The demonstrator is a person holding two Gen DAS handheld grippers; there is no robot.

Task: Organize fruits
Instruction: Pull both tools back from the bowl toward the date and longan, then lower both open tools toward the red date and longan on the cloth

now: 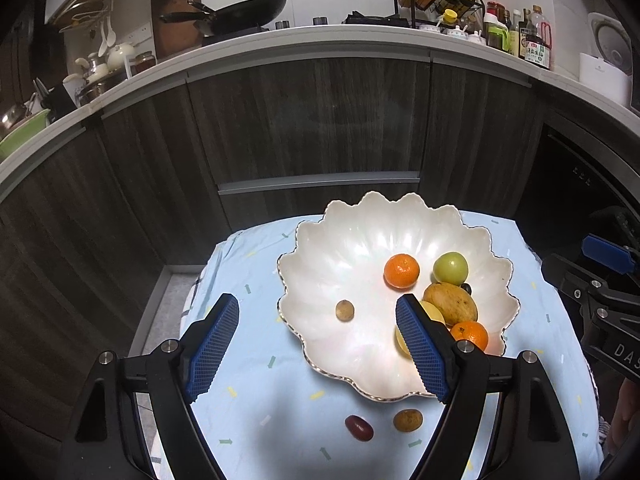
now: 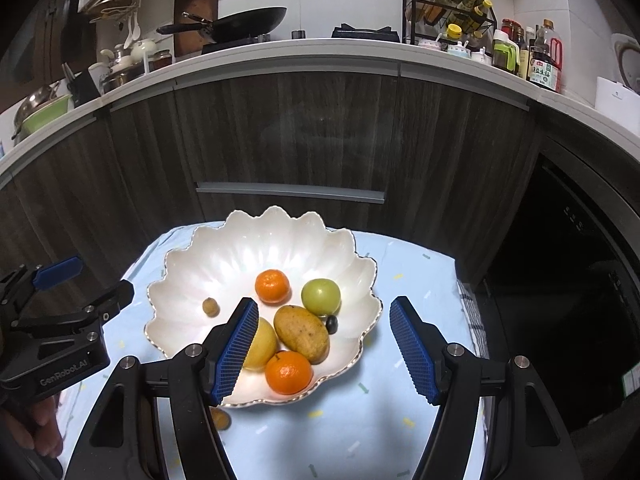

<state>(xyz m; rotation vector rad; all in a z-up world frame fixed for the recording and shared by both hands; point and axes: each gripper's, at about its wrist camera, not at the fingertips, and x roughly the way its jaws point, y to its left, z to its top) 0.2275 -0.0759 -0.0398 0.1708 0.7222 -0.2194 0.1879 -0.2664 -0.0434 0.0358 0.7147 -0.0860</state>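
A white shell-shaped bowl (image 1: 344, 240) (image 2: 260, 240) stands on the light blue cloth. In it lie two oranges (image 1: 401, 270) (image 2: 288, 372), a green fruit (image 1: 450, 268) (image 2: 320, 296), a mango (image 1: 451, 303) (image 2: 302, 333), a yellow fruit (image 2: 262, 344), a dark grape (image 2: 331, 324) and a small brown fruit (image 1: 344, 310) (image 2: 210, 306). A red date (image 1: 359, 427) and a brown fruit (image 1: 407, 420) (image 2: 221, 418) lie on the cloth before the bowl. My left gripper (image 1: 318, 344) is open and empty above the bowl's near left rim. My right gripper (image 2: 324, 348) is open and empty above the bowl's near right.
The small table (image 1: 256, 360) stands in front of dark wood cabinets (image 1: 304, 120). A kitchen counter (image 1: 280, 40) above carries a wok, bottles and dishes. A dark oven front (image 2: 580, 280) is at the right. The table's edges drop off left and far.
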